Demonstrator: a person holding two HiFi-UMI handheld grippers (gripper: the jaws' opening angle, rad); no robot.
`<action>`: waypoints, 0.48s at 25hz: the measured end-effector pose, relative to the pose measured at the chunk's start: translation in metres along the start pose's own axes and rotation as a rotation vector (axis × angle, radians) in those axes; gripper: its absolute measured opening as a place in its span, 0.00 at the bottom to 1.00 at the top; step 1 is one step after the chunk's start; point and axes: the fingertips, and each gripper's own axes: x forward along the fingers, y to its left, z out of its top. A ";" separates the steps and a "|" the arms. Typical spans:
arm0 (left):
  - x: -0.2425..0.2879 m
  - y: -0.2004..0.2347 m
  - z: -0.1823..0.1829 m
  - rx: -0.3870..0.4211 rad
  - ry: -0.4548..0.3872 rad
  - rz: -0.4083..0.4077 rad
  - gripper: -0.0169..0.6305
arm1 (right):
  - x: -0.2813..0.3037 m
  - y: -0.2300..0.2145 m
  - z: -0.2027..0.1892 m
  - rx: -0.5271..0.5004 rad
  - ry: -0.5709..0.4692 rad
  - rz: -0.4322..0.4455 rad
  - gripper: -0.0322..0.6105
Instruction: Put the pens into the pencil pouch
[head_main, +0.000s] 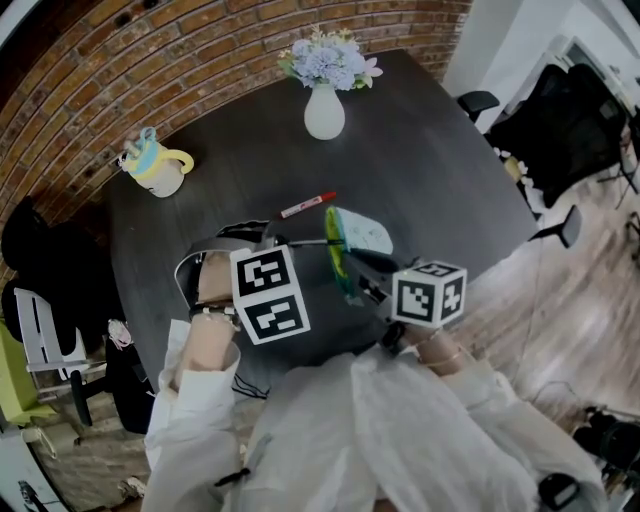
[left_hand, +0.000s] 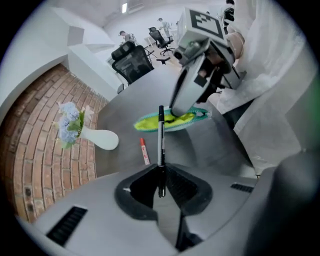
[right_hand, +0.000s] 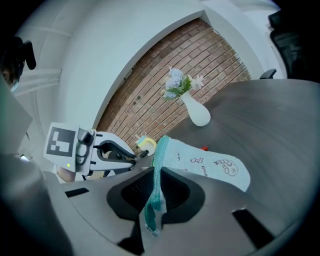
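Left claw (left_hand: 161, 182) is clenched on a black pen (left_hand: 161, 140), gripping it near one end so the rest of the barrel sticks straight out ahead of the jaws. The far end of that pen lines up right at the mouth of the pouch (right_hand: 210, 162), over its yellow-green lining. Whether the tip is actually past the rim, I can't tell.

Over on the other side, the right claw (right_hand: 155, 192) is clamped on the pouch's teal edge, pinching the fabric between its jaws. The pale blue body, with little printed doodles, hangs out beyond them. The pouch is held up off the dark bench (head_main: 420, 170) with its opening turned toward the left claw (you can see the bright inside from the left gripper view).

One more to watch: a red pen (head_main: 307, 205) lies flat on the bench just beyond the pouch, touching neither claw.

Further back, a white vase (head_main: 324, 112) of pale flowers stands near the far edge. A mug (head_main: 160, 168) with a yellow handle sits well off to the left.
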 end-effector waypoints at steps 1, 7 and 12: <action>-0.004 0.003 0.004 0.005 -0.007 0.012 0.10 | 0.000 0.001 0.000 -0.001 0.001 0.001 0.10; -0.002 0.003 0.000 0.067 0.050 -0.014 0.10 | -0.002 -0.001 0.002 0.021 -0.014 0.003 0.10; 0.011 0.002 -0.014 0.059 0.099 -0.039 0.10 | -0.006 0.003 0.008 0.000 -0.022 -0.002 0.10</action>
